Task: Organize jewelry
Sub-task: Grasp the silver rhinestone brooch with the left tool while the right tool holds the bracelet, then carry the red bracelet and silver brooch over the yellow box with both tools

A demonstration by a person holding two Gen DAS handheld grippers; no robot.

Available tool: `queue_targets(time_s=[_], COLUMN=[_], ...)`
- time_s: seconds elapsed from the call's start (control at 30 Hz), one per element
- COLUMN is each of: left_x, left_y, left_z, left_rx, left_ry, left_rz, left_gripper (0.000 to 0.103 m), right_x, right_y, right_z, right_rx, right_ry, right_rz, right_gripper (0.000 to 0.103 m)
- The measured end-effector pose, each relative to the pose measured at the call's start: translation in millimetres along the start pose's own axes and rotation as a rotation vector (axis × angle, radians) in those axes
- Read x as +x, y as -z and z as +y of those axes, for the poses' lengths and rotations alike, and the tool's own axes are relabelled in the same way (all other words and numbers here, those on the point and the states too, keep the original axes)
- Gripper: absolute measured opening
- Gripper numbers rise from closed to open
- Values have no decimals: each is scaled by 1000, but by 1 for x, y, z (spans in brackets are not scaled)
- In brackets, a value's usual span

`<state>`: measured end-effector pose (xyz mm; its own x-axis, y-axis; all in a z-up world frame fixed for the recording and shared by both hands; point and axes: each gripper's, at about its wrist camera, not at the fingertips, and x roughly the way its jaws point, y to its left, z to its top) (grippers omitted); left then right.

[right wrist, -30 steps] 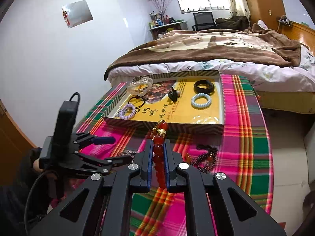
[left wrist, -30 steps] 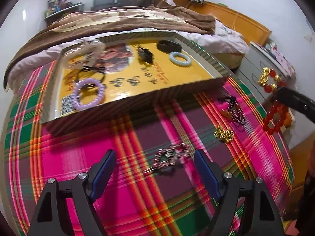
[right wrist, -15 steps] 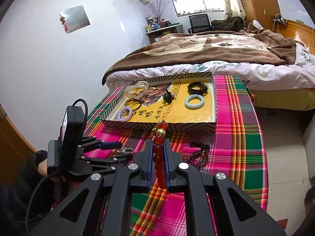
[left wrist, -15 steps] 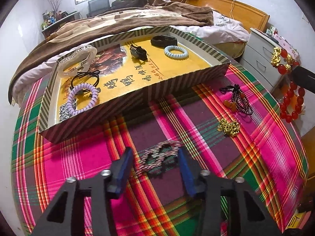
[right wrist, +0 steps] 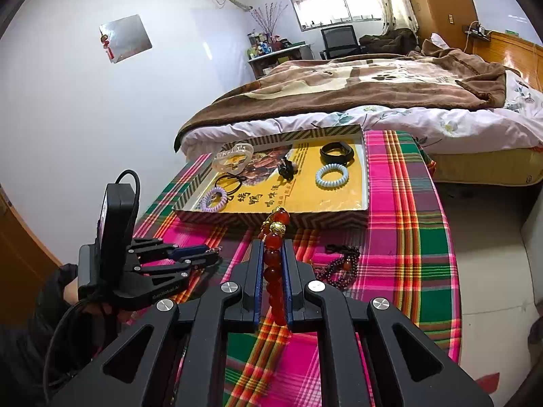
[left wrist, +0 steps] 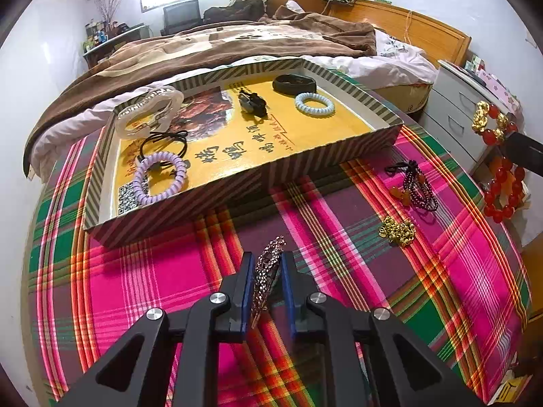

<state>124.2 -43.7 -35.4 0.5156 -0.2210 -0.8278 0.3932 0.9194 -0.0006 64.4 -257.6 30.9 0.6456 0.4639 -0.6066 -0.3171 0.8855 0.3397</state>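
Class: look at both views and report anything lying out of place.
Two pieces lie loose on the plaid tablecloth, outside the tray: a dark beaded bracelet and a small gold chain.

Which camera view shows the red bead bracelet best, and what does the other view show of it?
The left wrist view is best: the red bead bracelet hangs there as a full loop with gold charms, held by the right gripper. The right wrist view shows only one edge-on row of beads between its fingers.
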Motion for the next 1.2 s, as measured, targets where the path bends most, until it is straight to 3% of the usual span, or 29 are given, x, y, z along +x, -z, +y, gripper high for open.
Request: queue_targets(time_s=[0.6,0.87,1.2], left_x=[-32,-38,-17], left_y=[-16,-49,-96], left_z=[15,25,41], left_rx=[-42,-48,-63], left_ry=[-4,-5,11], left_rz=[-71,-110,-126], left_gripper=[9,9,9], right_x=[0,17,74], right_y=[-12,-43,-97], right_z=[2,-1,-18], right_rx=[0,-20,-18], right_ry=[18,43,43], right_rz=[-23,-33,1], right_gripper=[10,10,10])
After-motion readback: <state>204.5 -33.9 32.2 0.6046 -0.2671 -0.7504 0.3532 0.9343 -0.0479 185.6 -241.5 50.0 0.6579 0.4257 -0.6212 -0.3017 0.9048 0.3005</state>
